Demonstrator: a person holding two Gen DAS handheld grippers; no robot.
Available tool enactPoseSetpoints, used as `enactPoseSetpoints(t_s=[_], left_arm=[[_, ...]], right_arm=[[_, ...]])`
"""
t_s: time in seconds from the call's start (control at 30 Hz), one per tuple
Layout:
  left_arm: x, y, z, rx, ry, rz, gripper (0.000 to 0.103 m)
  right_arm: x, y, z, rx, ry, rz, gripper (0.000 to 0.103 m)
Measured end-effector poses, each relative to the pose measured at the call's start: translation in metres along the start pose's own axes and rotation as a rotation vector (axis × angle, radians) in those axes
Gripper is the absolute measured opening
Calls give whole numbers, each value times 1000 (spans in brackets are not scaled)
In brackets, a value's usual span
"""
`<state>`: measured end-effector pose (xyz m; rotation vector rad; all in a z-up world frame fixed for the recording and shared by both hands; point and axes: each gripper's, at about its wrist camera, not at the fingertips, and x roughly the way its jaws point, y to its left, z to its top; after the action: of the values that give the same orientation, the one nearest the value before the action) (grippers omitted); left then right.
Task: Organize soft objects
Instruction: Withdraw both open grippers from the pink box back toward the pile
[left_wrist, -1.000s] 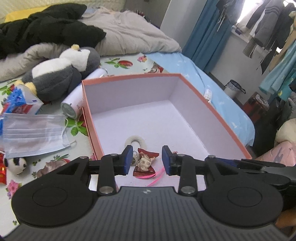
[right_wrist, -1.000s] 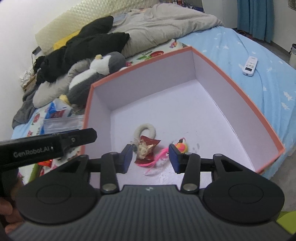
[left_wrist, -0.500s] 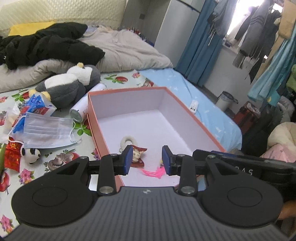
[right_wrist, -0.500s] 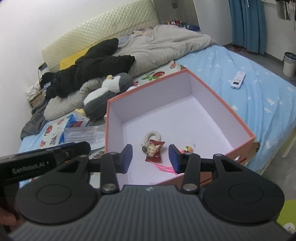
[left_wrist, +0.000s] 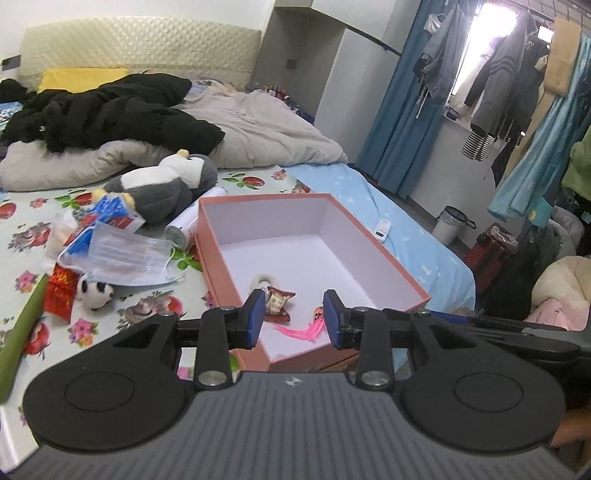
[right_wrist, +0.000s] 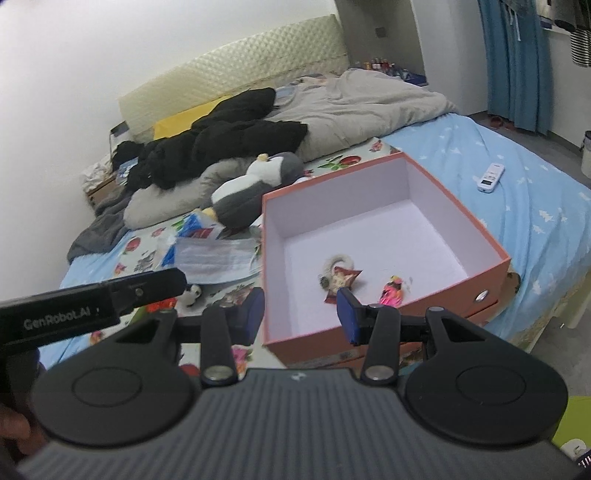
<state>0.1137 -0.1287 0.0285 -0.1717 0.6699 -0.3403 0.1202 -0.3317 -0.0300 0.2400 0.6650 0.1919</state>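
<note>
An open orange box (left_wrist: 388, 266) (right_wrist: 495, 254) with a white inside sits on the bed. In it lie a red-wrapped charm with a white ring (left_wrist: 277, 301) (right_wrist: 341, 275) and a small pink tasselled toy (left_wrist: 312, 326) (right_wrist: 393, 291). A grey and white penguin plush (left_wrist: 162, 184) (right_wrist: 251, 184) lies beyond the box's left side. A small panda toy (left_wrist: 92, 291) (right_wrist: 192, 293) lies on the floral sheet. My left gripper (left_wrist: 294, 319) is open and empty above the box's near edge. My right gripper (right_wrist: 301, 315) is open and empty near the box's front left corner.
Face masks (left_wrist: 125, 254) (right_wrist: 214, 258), a blue packet (left_wrist: 114, 212), a red packet (left_wrist: 61, 291) and a white cylinder (left_wrist: 184, 229) lie left of the box. A remote (left_wrist: 382, 229) (right_wrist: 489, 177) lies on the blue sheet. Black clothes (left_wrist: 110, 110) and a grey duvet (right_wrist: 362, 107) fill the far bed.
Both grippers have pulled back and up from the box, still open. The box and the things in it look smaller and farther away, and more of the bed shows.
</note>
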Motion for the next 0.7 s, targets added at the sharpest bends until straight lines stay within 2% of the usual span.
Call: enactPoseSetpoints(t_s=[0.37, 0.5, 0.7], left_arm=[[-40, 17, -23, -36, -33, 50, 40], [-54, 24, -30, -52, -50, 83, 45], [-73, 42, -44, -96, -58, 142, 45]], right_arm=[[-17, 23, -19, -36, -4, 43, 46], [-20, 34, -22, -56, -1, 68, 46], [-18, 55, -28, -95, 16, 117, 46]])
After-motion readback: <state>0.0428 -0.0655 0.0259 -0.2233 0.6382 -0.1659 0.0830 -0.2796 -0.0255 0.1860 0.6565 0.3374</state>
